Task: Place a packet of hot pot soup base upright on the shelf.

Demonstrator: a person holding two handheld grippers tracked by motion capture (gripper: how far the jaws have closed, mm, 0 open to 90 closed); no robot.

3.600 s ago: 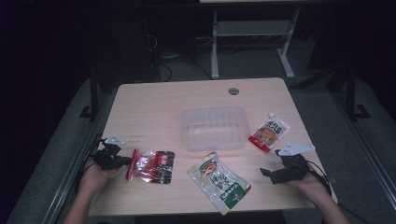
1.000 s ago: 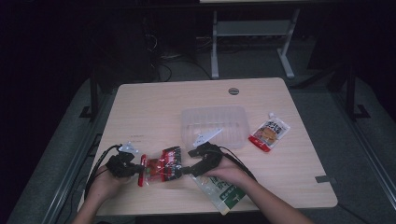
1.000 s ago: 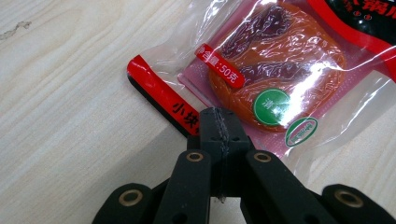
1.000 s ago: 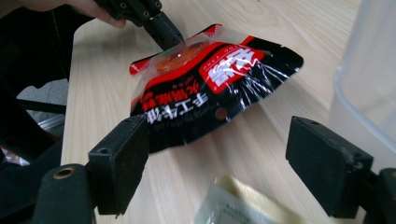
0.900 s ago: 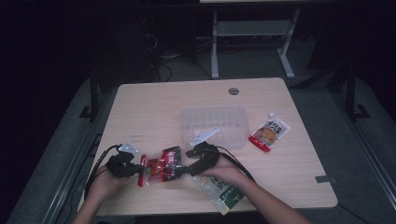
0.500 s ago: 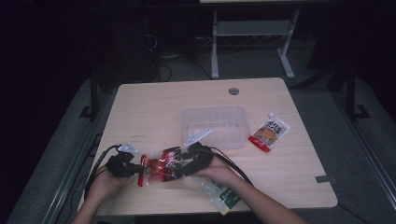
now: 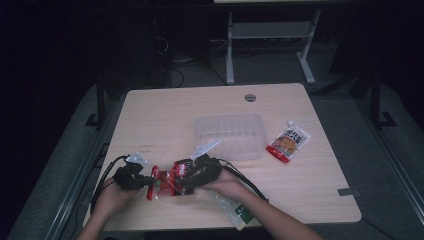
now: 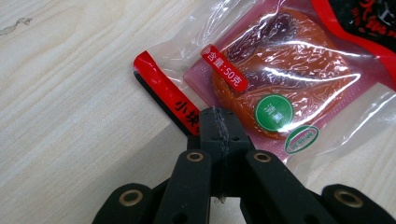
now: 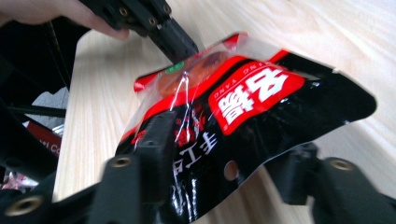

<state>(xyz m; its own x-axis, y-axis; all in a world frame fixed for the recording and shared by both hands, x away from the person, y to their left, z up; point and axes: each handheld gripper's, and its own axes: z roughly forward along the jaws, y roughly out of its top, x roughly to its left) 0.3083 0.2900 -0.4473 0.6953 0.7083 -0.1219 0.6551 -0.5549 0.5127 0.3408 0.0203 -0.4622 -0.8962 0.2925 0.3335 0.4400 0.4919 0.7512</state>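
The flat red and black plastic snack packet (image 7: 172, 180) lies low over the near edge of the pale wooden table (image 7: 165, 115), its long axis running from one gripper to the other. The left gripper (image 8: 218, 122) has its jaws pressed together, pinching the clear sealed end of the packet. The right gripper (image 9: 224, 154) has just been closing; the black end sits between its 2 fingers (image 9: 156, 133), which do not yet pinch it. Beyond the fingers stands a clear plastic tray (image 7: 229, 136); the room around is dark.

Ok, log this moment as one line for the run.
left tool: shut on red snack packet edge | right tool: jaws just closing around packet's black end, not yet pinching | clear tray: unused
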